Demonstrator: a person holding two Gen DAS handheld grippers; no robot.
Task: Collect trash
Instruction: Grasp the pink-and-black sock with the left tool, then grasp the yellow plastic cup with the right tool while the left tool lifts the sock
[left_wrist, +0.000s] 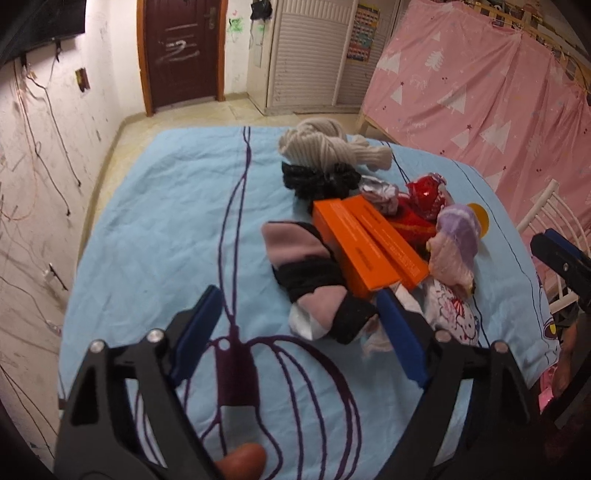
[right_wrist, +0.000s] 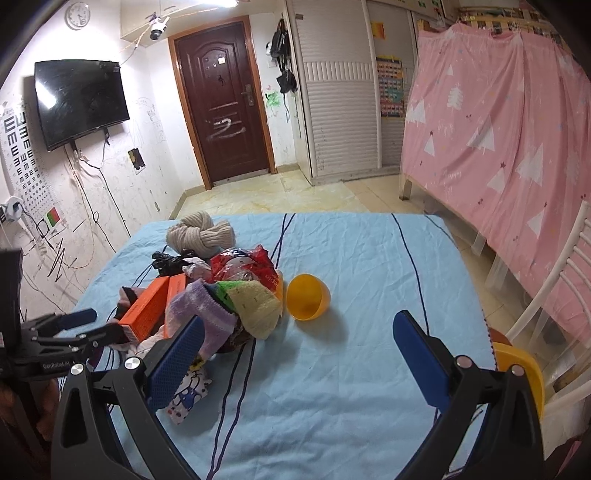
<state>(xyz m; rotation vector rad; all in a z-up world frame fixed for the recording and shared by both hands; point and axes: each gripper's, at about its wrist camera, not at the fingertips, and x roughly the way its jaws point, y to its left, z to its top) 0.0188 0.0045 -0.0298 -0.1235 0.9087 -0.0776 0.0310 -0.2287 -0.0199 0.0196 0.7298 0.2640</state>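
A pile of items lies on a table under a light blue cloth (left_wrist: 155, 221). It holds two orange boxes (left_wrist: 369, 243), a red crinkly wrapper (left_wrist: 424, 192), black plastic (left_wrist: 317, 181), a pink-and-black sock (left_wrist: 310, 266), a purple sock (left_wrist: 458, 240) and a beige knitted scarf (left_wrist: 325, 146). My left gripper (left_wrist: 299, 295) is open and empty, just short of the sock and boxes. My right gripper (right_wrist: 299, 323) is open and empty above the cloth, right of the pile (right_wrist: 221, 291). A yellow cup (right_wrist: 307, 296) lies on its side beyond it. The left gripper (right_wrist: 79, 323) shows at the left edge.
A printed cloth pouch (right_wrist: 186, 391) lies at the pile's near edge. A white chair (right_wrist: 554, 280) and a yellow bin (right_wrist: 521, 373) stand at the table's right. A pink curtain (right_wrist: 498, 129) covers a bed frame; door (right_wrist: 225, 96) and wardrobe behind.
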